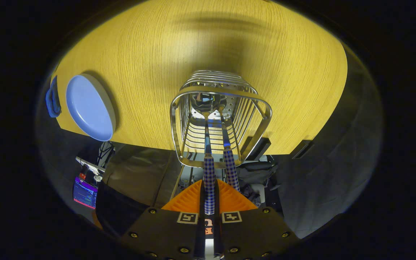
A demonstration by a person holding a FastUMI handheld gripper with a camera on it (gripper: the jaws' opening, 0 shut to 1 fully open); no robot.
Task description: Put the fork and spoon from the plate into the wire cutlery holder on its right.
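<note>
The wire cutlery holder (221, 108) stands on the wooden table (150, 54), just ahead of my fingers, and I look down into it. Two utensils with blue-checked handles stand inside it, heads down. The left utensil (209, 180) runs back between my fingers, and my gripper (209, 206) is shut on its handle end. The right utensil (230, 169) leans beside it, free of the fingers. Their heads blur into the shiny bottom of the holder, so I cannot tell which is the fork and which the spoon. The pale blue plate (89, 107) lies bare to the left of the holder.
A blue cloth (52, 98) lies at the table edge just beyond the plate. The table's near edge runs under the holder. Below it hang dark cloth (135, 173) and a lit screen (84, 193).
</note>
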